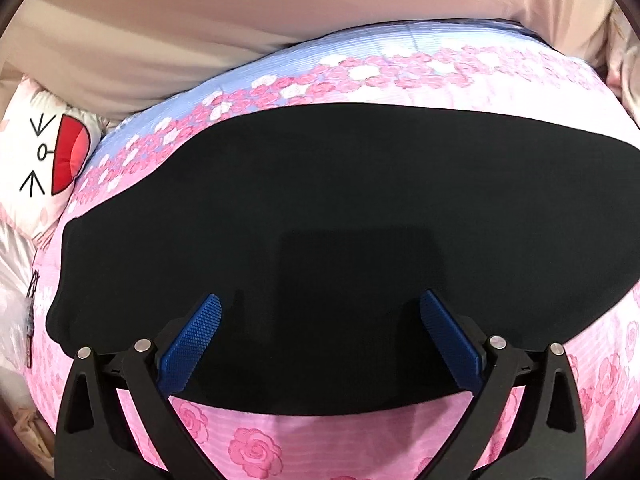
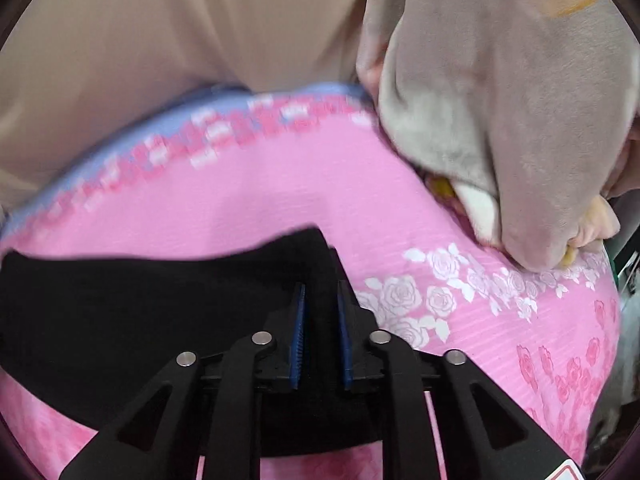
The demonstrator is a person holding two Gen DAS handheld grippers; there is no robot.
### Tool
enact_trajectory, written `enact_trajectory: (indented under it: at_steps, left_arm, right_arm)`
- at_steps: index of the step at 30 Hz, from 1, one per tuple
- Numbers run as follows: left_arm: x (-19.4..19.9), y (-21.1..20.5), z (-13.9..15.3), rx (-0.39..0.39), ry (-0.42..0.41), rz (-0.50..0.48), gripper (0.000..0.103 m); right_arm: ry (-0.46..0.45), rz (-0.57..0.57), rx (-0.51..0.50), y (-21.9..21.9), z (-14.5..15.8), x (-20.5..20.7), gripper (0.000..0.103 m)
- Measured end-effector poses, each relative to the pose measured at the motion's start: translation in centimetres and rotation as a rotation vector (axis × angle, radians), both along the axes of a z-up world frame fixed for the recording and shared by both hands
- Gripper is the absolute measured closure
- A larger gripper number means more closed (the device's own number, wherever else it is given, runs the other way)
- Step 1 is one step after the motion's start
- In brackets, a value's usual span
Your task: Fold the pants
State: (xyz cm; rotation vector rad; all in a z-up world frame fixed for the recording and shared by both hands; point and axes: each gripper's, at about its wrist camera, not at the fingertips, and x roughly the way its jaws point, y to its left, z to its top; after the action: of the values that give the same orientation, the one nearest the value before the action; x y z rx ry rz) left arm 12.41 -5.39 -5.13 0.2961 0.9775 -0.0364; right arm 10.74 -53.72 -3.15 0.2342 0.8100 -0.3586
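The black pants (image 1: 320, 216) lie flat as a wide folded band on a pink rose-print bedspread (image 1: 256, 448). My left gripper (image 1: 320, 308) is open, its blue pads (image 1: 196, 340) spread wide just above the pants' near edge, holding nothing. In the right wrist view my right gripper (image 2: 320, 300) is shut on the right end of the black pants (image 2: 120, 320), with black cloth pinched between the blue pads (image 2: 299, 332) and a corner lifted above the pink bedspread (image 2: 280, 200).
A grey plush blanket (image 2: 500, 120) is heaped at the bed's far right. A white cartoon-face pillow (image 1: 44, 156) lies at the far left. A beige curtain or sheet (image 1: 240, 20) runs behind the bed.
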Motion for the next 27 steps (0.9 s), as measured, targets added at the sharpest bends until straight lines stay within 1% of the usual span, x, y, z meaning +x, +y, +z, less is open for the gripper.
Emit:
enact_trajectory:
  at_steps: [2, 4, 6, 7, 9, 11, 12, 13, 14, 15, 16, 17, 18, 19, 20, 21, 22, 23, 24, 25, 26, 27]
  left_arm:
    - [-0.3, -0.2, 0.3, -0.005, -0.013, -0.009, 0.005]
    - [-0.3, -0.5, 0.4, -0.01, -0.013, -0.015, 0.005]
    - [-0.4, -0.9, 0.4, -0.013, -0.01, -0.022, 0.005]
    - [-0.4, -1.4, 0.3, -0.011, -0.009, -0.031, 0.005]
    - [-0.7, -2.3, 0.2, -0.006, -0.009, -0.051, 0.005]
    - [-1.1, -2.9, 0.4, -0.004, -0.013, -0.07, 0.005]
    - [-1.4, -3.0, 0.5, -0.004, -0.019, -0.078, 0.005]
    - [-1.5, -3.1, 0.6, -0.004, -0.02, -0.082, 0.005]
    - [-1.5, -3.1, 0.6, -0.001, -0.019, -0.083, 0.005]
    - [-1.5, -3.0, 0.5, 0.001, -0.015, -0.082, 0.005]
    - [-1.4, -2.7, 0.5, 0.002, -0.014, -0.079, 0.005]
    - [-1.3, -2.5, 0.5, 0.003, -0.015, -0.072, 0.005]
    - [-1.2, -2.2, 0.5, 0.003, -0.014, -0.065, 0.005]
    - [-1.0, -1.9, 0.5, 0.002, -0.015, -0.059, 0.005]
    - [-0.8, -1.7, 0.4, 0.0, -0.013, -0.053, 0.005]
    - [-0.7, -1.7, 0.3, 0.0, -0.009, -0.05, 0.005]
    - [-0.4, -1.7, 0.1, -0.003, -0.002, -0.051, 0.005]
    - [-0.2, -1.9, -0.1, -0.005, 0.002, -0.055, 0.005]
    - [-0.1, -2.2, -0.2, -0.002, 0.004, -0.058, 0.005]
    - [0.0, -2.5, -0.2, 0.003, 0.002, -0.058, 0.005]
    - [-0.1, -2.7, 0.0, 0.002, -0.003, -0.064, 0.005]
    - [-0.2, -2.8, 0.1, 0.002, -0.008, -0.068, 0.005]
  right_arm:
    - [-0.063, -0.005, -0.006, 0.7, 1.8, -1.1, 0.086]
    - [-0.108, 0.012, 0.019, 1.5, 3.0, -1.7, 0.085]
    - [-0.121, 0.053, 0.057, 2.2, 3.4, -1.0, 0.085]
    - [-0.121, 0.067, 0.057, 2.4, 3.4, -0.5, 0.085]
    - [-0.086, 0.114, 0.059, 3.4, 2.8, 1.5, 0.086]
    - [-0.032, 0.115, 0.007, 4.4, 2.0, 3.4, 0.086]
    - [-0.035, 0.128, 0.0, 4.6, 1.9, 3.9, 0.086]
    - [-0.034, 0.138, 0.013, 4.5, 1.6, 4.3, 0.086]
    - [-0.009, 0.144, 0.029, 4.0, 0.9, 4.8, 0.089]
    - [0.039, 0.135, 0.016, 3.4, -0.1, 5.3, 0.096]
    - [0.096, 0.077, -0.034, 1.7, -1.3, 5.5, 0.102]
    - [0.05, 0.052, 0.037, -0.4, -1.3, 4.6, 0.103]
    - [0.023, -0.005, 0.095, -1.7, -1.0, 3.8, 0.103]
    - [-0.009, -0.079, 0.103, -2.4, -0.1, 2.6, 0.1]
    - [-0.029, -0.087, 0.066, -1.7, 0.7, 2.1, 0.09]
    - [-0.041, -0.035, 0.04, 0.0, 1.6, 1.9, 0.09]
    - [-0.036, 0.019, 0.053, 1.2, 1.8, 2.1, 0.09]
    - [-0.016, 0.086, 0.061, 2.8, 1.5, 2.7, 0.093]
    - [0.006, 0.111, 0.031, 3.6, 1.1, 3.2, 0.093]
    - [0.062, 0.096, -0.057, 3.6, -0.1, 4.1, 0.093]
    - [0.099, 0.047, -0.099, 2.8, -0.7, 4.4, 0.098]
    - [0.1, -0.011, -0.082, 0.9, -1.0, 4.4, 0.103]
